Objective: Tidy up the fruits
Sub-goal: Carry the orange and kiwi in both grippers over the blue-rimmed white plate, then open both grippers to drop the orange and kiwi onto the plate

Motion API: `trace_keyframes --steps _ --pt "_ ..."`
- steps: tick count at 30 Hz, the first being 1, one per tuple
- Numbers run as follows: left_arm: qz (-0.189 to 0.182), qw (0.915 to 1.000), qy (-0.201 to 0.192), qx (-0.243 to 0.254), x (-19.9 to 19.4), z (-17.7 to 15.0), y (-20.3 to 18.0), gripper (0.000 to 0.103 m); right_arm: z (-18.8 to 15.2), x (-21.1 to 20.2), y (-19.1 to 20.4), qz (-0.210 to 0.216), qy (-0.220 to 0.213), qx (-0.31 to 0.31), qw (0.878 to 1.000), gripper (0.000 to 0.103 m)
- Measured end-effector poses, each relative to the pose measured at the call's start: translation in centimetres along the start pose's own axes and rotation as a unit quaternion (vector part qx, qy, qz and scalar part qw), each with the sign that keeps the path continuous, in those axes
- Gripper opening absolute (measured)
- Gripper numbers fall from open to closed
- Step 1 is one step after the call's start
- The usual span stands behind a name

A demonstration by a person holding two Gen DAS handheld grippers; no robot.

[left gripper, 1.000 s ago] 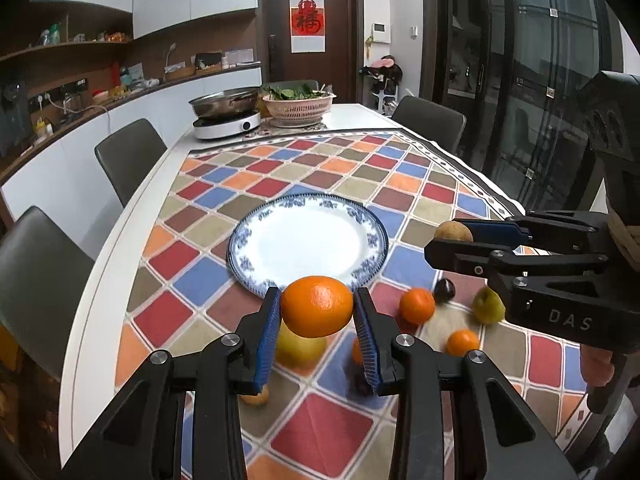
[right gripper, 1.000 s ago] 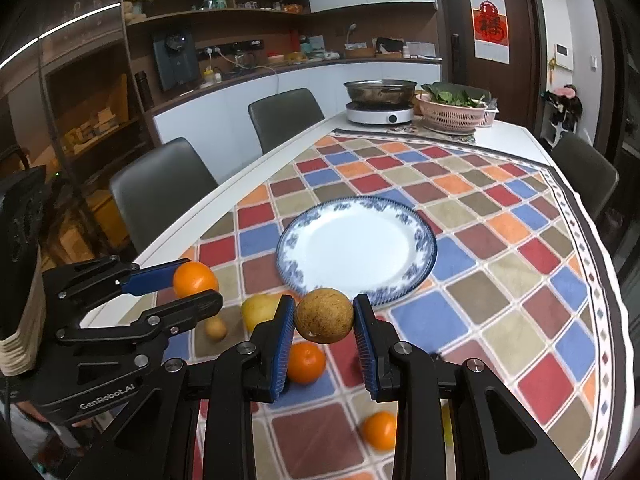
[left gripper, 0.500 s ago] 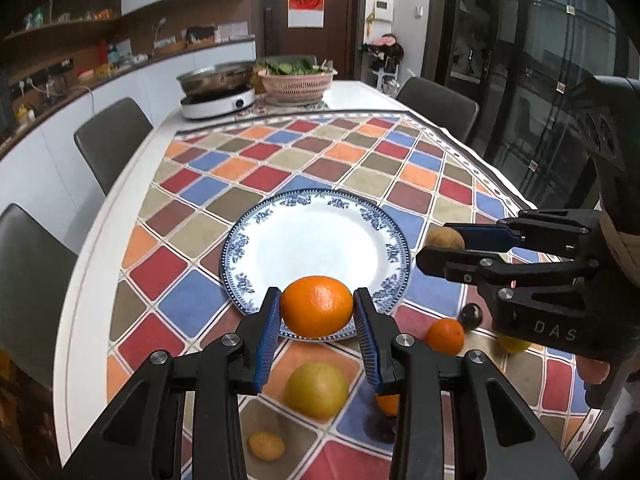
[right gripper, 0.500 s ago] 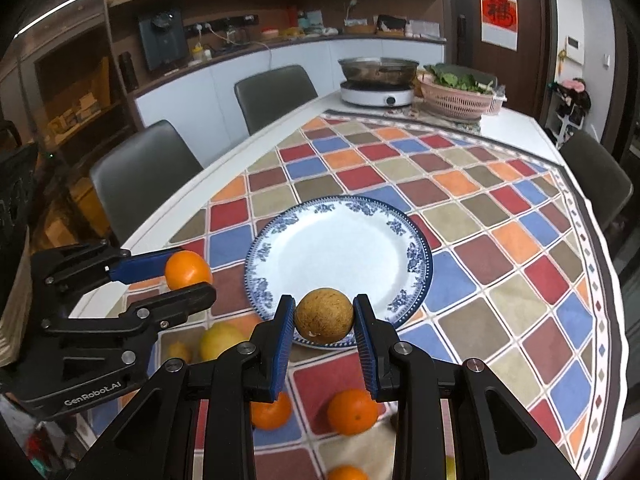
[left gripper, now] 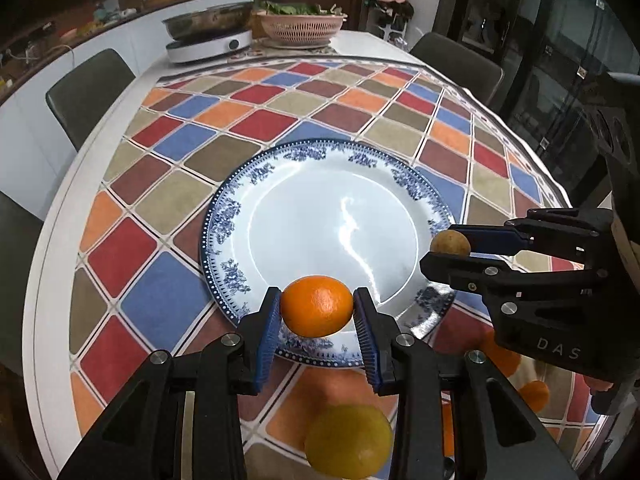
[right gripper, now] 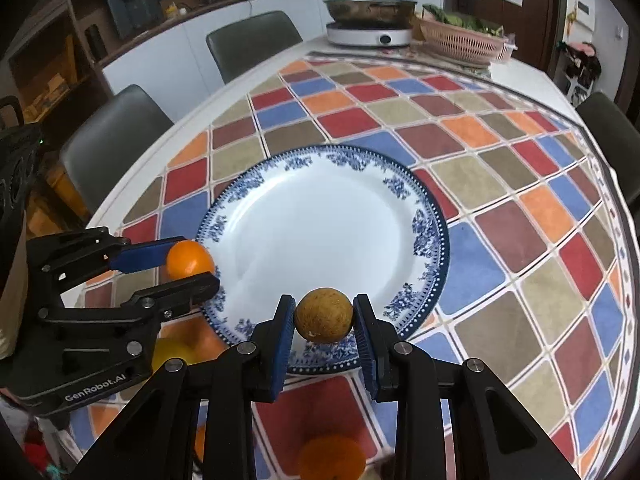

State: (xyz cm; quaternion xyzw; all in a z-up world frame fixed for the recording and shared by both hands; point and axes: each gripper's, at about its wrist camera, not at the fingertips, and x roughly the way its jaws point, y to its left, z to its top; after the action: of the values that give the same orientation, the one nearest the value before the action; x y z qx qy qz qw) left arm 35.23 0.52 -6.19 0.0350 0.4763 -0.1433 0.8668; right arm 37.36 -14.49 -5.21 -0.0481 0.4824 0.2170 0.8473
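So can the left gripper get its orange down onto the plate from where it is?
Probably yes. The left gripper holds the orange over the near rim of the plate, which is bare. The right gripper sits off to the side.

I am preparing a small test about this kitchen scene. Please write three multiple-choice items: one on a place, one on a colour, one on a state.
1. Where is the plate?
A. on the checked tablecloth
B. on a chair
C. in the pink basket

2. What colour is the fruit in the left gripper?
A. green
B. orange
C. purple

3. What is the state of the right gripper?
A. open and empty
B. shut on a spoon
C. shut on the brown fruit

Answers:
1 A, the plate lies flat on the cloth.
2 B, the orange sits between its pads.
3 C, both pads press the brown fruit.
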Motion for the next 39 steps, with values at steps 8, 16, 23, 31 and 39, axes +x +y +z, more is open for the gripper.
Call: trace_keyframes --steps 8,16,23,31,39 --pt "0.005 1.0000 0.005 -0.003 0.6 0.3 0.2 0.044 0.3 1.4 -0.7 0.001 0.013 0.019 1.000 0.031" --pt "0.027 0.9993 -0.027 -0.005 -2.4 -0.4 -0.3 0.044 -0.2 -1.0 -0.6 -0.015 -0.016 0.024 0.999 0.033" --pt "0.049 0.9960 -0.075 0.007 -6.6 -1.7 -2.0 0.048 -1.4 -4.7 0.2 -0.021 -0.054 0.018 0.998 0.033" --pt "0.066 0.9907 -0.117 0.020 -10.7 -3.7 -3.9 0.054 -3.5 -8.7 1.1 -0.014 -0.084 0.022 0.996 0.040" --pt "0.060 0.9882 -0.140 0.021 -13.9 -5.3 -5.4 0.066 -5.9 -12.4 1.8 -0.039 -0.119 0.018 0.992 0.053"
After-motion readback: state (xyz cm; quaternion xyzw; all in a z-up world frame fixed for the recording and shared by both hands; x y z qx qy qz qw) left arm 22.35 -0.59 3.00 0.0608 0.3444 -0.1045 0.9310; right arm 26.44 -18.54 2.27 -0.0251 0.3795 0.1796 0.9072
